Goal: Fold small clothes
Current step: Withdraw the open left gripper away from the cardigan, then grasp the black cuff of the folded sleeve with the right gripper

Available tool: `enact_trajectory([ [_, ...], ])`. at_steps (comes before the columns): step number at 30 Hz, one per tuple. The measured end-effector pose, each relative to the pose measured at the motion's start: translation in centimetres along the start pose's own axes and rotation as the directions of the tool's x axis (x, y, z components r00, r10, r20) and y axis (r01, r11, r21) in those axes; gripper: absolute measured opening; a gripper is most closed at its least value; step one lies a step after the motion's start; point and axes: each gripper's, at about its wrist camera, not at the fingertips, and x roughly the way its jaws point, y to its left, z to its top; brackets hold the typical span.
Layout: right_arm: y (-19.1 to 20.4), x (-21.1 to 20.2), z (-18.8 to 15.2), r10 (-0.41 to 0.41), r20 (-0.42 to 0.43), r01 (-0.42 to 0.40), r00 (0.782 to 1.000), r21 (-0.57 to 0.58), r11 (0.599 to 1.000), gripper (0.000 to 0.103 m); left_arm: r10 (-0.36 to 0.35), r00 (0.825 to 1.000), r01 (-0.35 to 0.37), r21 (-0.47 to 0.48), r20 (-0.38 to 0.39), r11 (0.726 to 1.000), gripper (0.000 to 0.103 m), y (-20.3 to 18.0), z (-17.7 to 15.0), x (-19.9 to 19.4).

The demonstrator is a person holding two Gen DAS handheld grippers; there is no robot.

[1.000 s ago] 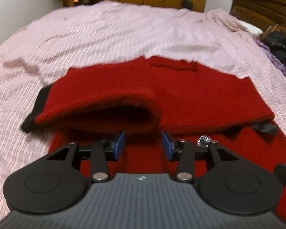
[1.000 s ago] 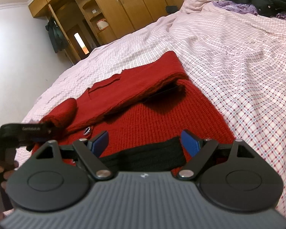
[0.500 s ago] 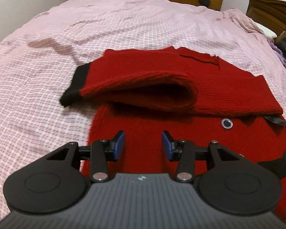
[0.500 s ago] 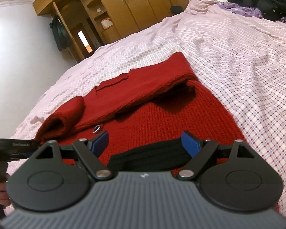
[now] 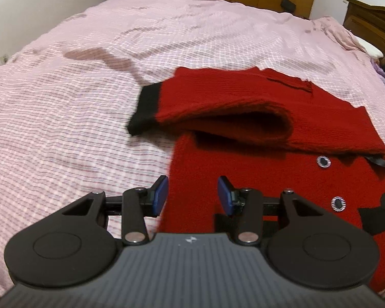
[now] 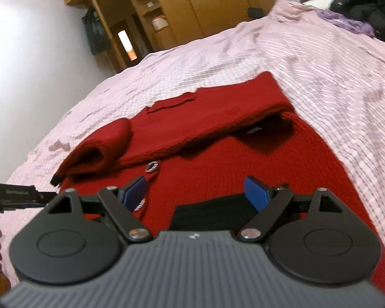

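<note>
You have one red cardigan (image 5: 282, 177) on the checked bedsheet (image 5: 89, 89), folded sleeve lying left-right; your left gripper (image 5: 192, 196) and right gripper (image 6: 195, 195) both gape wide, holding nothing

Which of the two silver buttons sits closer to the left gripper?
The lower button, beside the black trim; the other button lies farther up, just under the folded sleeve.

The right gripper (image 6: 195, 194) hung with its blue pads wide apart over the red sweater (image 6: 243, 159), nothing between them. A black hem (image 6: 213, 214) lay just under the jaws. At ten o'clock, a folded sleeve (image 6: 102, 146) rested on the checked bedspread (image 6: 333, 77); the left gripper (image 6: 18, 196) showed at nine o'clock.
</note>
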Motion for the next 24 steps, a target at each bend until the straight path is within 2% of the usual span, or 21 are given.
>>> enact_trajectory([
  [8,4.9,1.7,1.2,0.093,-0.048,-0.099,0.994,-0.134,0.986,0.085,0.062,0.998,-0.062,-0.042,0.003,0.997,0.05,3.4,-0.7,-1.2],
  [13,9.4,3.0,2.0,0.157,-0.084,-0.173,0.984,-0.237,0.956,0.085,0.097,0.995,-0.097,-0.084,-0.002,0.992,0.05,5.9,-1.2,-1.5],
  [19,15.3,5.3,2.6,0.209,-0.133,-0.244,0.969,-0.365,0.898,0.085,0.118,0.993,-0.119,-0.13,-0.015,0.984,0.05,8.6,-2.0,-1.7],
  [24,20.1,7.2,2.5,0.221,-0.169,-0.277,0.96,-0.501,0.82,0.085,0.124,0.992,-0.126,-0.154,-0.021,0.98,0.05,10.3,-2.4,-1.9],
])
